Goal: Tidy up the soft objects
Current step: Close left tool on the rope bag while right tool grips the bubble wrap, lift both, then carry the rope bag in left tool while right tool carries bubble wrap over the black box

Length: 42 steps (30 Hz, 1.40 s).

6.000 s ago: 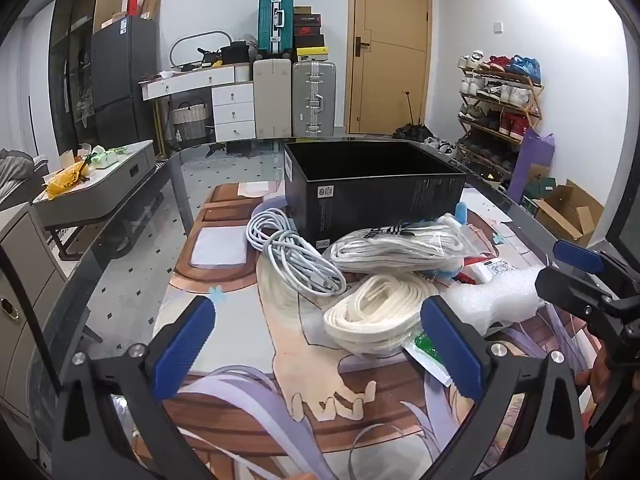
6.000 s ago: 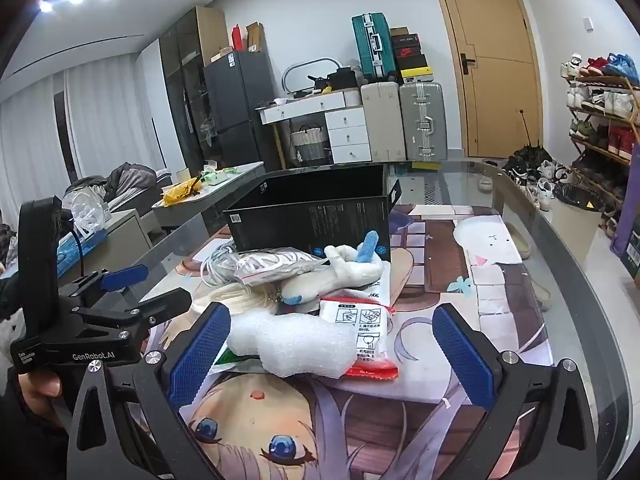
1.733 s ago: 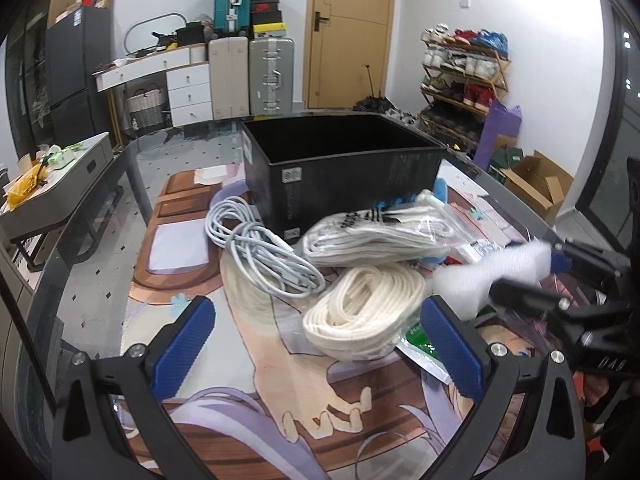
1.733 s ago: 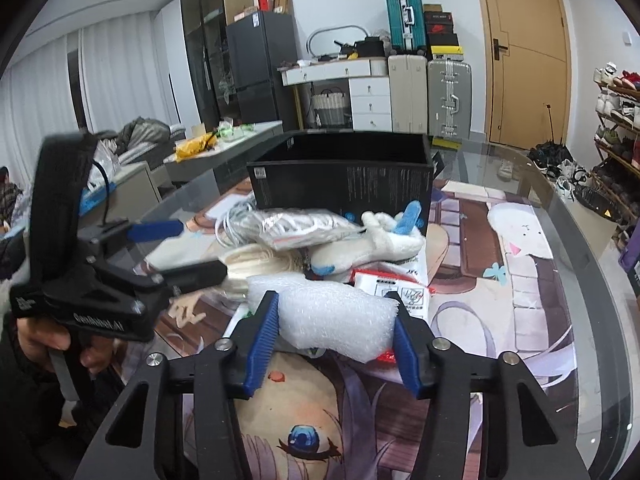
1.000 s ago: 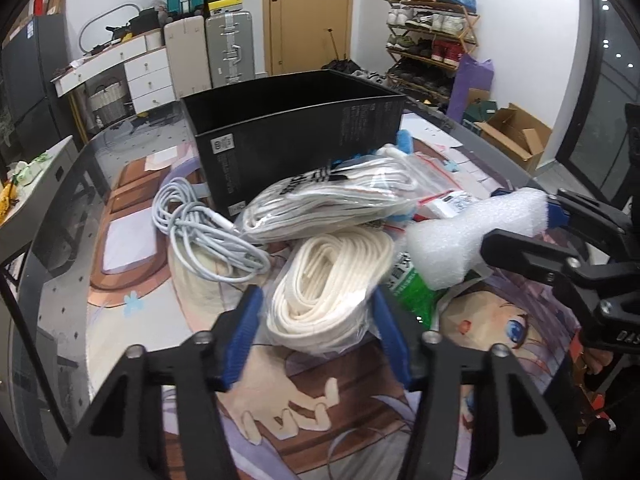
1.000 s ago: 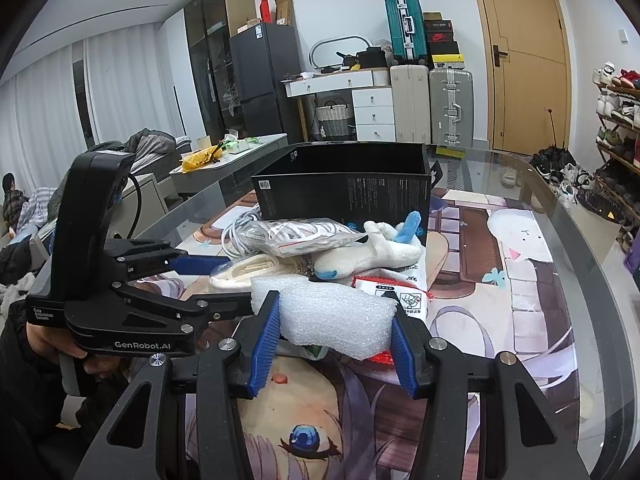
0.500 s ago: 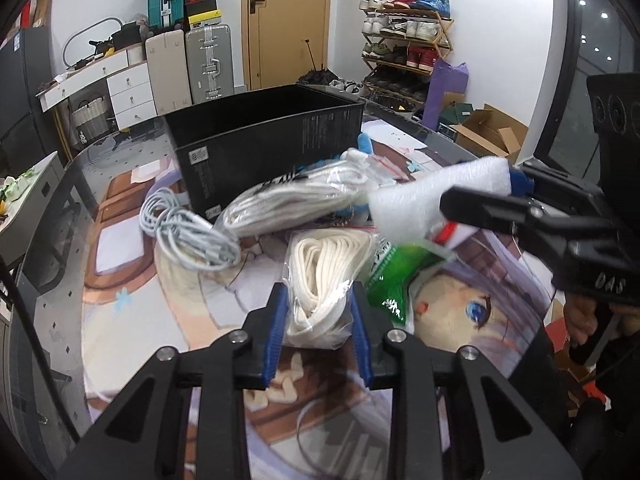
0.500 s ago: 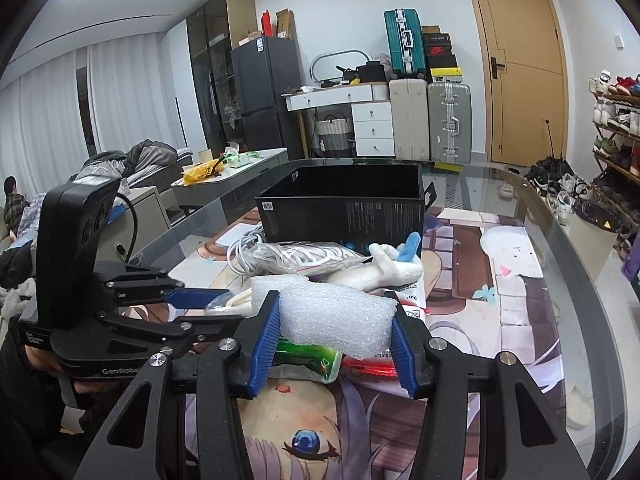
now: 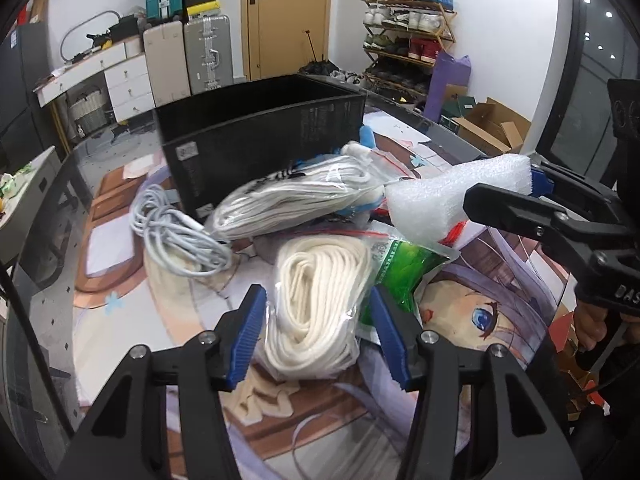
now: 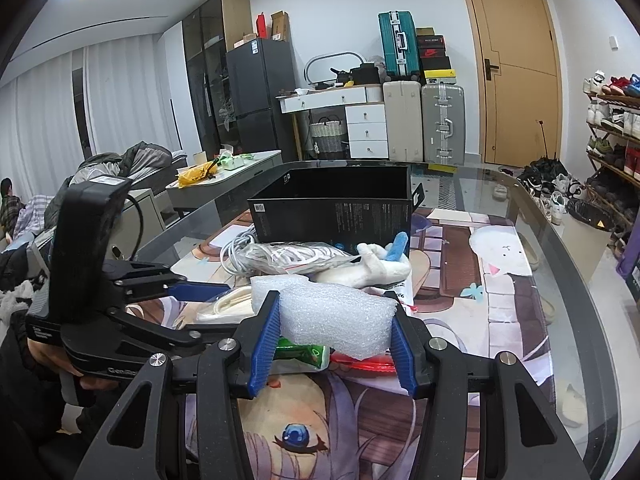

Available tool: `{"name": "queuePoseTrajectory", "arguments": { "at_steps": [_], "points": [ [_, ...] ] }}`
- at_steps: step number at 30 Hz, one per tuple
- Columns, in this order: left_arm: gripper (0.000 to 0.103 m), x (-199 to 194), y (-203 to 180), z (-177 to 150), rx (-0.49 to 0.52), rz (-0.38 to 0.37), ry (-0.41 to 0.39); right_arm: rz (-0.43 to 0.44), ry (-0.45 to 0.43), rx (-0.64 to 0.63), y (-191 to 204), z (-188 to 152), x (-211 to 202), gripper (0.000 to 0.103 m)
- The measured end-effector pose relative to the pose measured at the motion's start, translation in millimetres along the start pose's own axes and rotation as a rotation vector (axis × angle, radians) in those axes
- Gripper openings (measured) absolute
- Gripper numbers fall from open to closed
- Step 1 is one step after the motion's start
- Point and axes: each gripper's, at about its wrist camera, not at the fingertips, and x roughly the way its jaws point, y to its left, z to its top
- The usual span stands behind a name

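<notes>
Left wrist view: the left gripper (image 9: 318,330) has its blue pads on either side of a bagged coil of cream rope (image 9: 318,296), squeezing the clear bag at its near end. The bag's far end looks as if it rests on the table (image 9: 56,280), a glass top with a printed mat. The black box (image 9: 260,140), open at the top, stands at the far end of the table, behind the pile.

Right wrist view: the right gripper (image 10: 333,338) is clamped on a white foam block (image 10: 334,316), which is clear of the table and held roughly level above a green packet (image 10: 306,354) and a red-edged packet (image 10: 366,365). Between it and the box lie a bagged bundle of white cord (image 10: 294,258), a loose grey cable (image 10: 236,250) and a white plush toy (image 10: 374,266) with a blue part.

To do this step well, in my judgement, both loads should rise above the box rim before moving forward. The rope bag is slippery and limp, so the squeeze should be firm and the lift slow, letting the hanging end clear the cord bundle. The foam needs only light pressure. Entering the box one gripper at a time would avoid a collision over the opening.
</notes>
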Motion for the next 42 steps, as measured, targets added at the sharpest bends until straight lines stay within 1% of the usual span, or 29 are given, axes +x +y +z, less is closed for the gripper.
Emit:
{"name": "queuePoseTrajectory", "arguments": {
  "at_steps": [1, 3, 5, 7, 13, 17, 25, 28, 31, 35, 42],
  "points": [
    [0.052, 2, 0, 0, -0.002, -0.011, 0.004, 0.001, 0.0, 0.0, 0, 0, 0, 0.051],
    [0.038, 3, -1, 0, 0.001, -0.021, 0.001, 0.003, -0.003, -0.002, 0, 0, 0, 0.051],
    [0.031, 0, -2, 0, 0.003, -0.03, -0.01, 0.006, -0.007, 0.0, -2, 1, -1, 0.051],
    [0.029, -5, -2, -2, -0.001, -0.04, -0.024, 0.009, -0.012, -0.002, -2, 1, -2, 0.05],
    [0.028, -26, 3, -6, -0.022, -0.04, -0.064, 0.011, -0.048, -0.007, 2, 5, -10, 0.05],
    [0.028, -44, 9, -8, -0.05, -0.032, -0.108, 0.005, -0.073, -0.013, 6, 9, -16, 0.05],
    [0.028, -67, 16, 2, -0.082, -0.023, -0.181, -0.004, -0.132, -0.017, 13, 19, -31, 0.049],
    [0.028, -73, 17, 6, -0.089, -0.02, -0.202, -0.014, -0.154, -0.027, 15, 25, -37, 0.049],
    [0.028, -79, 18, 12, -0.096, -0.001, -0.226, -0.03, -0.168, -0.036, 17, 33, -39, 0.049],
    [0.028, -84, 22, 24, -0.104, 0.018, -0.261, -0.052, -0.174, -0.043, 17, 43, -35, 0.049],
    [0.028, -80, 32, 44, -0.129, 0.062, -0.292, -0.096, -0.176, -0.048, 15, 60, -24, 0.049]
  ]
}}
